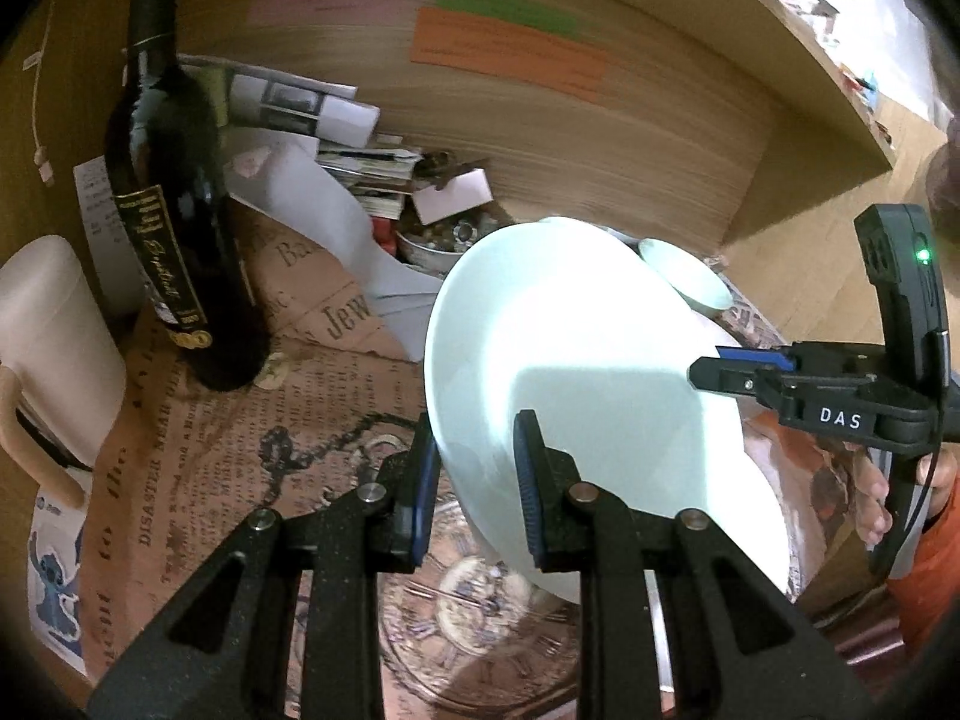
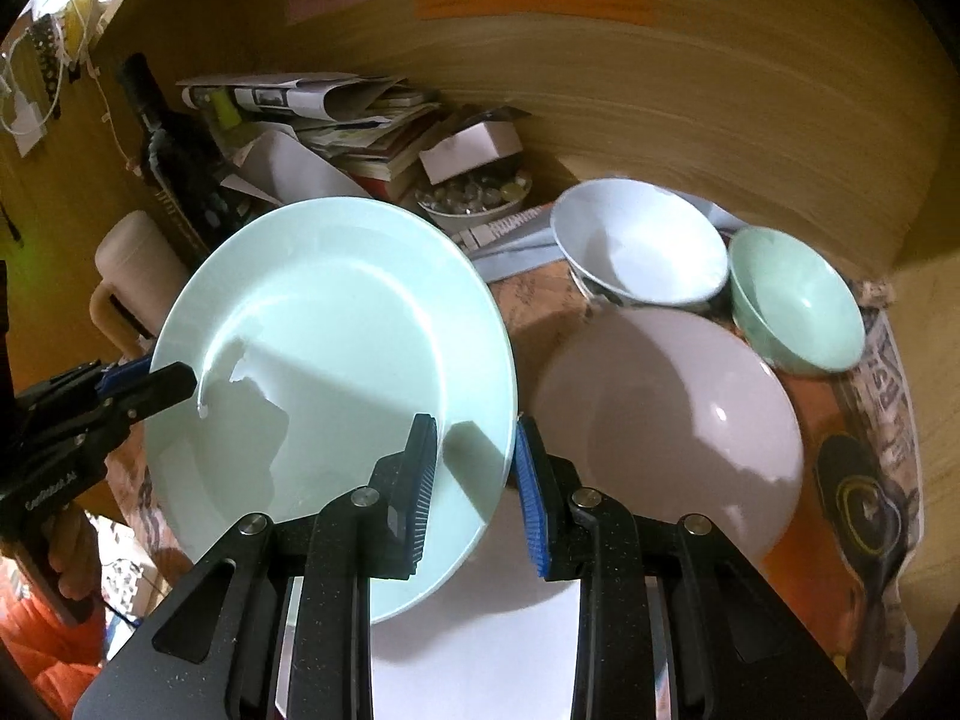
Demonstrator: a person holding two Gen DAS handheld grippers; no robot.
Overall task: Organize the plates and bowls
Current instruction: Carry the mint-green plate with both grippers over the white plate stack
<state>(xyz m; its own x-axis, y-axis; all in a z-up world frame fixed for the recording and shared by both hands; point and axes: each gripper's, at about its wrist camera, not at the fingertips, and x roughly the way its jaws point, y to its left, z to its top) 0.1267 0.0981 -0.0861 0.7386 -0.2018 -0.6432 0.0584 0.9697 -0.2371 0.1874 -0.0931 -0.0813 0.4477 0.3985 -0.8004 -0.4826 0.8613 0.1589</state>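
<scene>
A pale green plate [image 2: 336,324] is held up tilted between both grippers; it also shows in the left wrist view [image 1: 576,348]. My left gripper [image 1: 477,474] straddles its left rim with fingers on either side. My right gripper [image 2: 477,474] straddles its right rim the same way. The right gripper shows from the side in the left wrist view [image 1: 720,369], and the left gripper in the right wrist view [image 2: 168,384]. A pinkish plate [image 2: 666,432], a white bowl [image 2: 642,240] and a green bowl [image 2: 798,300] sit on the table at right.
A dark wine bottle [image 1: 174,210] and a cream jug [image 1: 48,348] stand at left. Stacked papers and books [image 2: 336,120] and a dish of small items [image 2: 474,198] lie at the back against a wooden wall. A newspaper-print cloth [image 1: 240,432] covers the table.
</scene>
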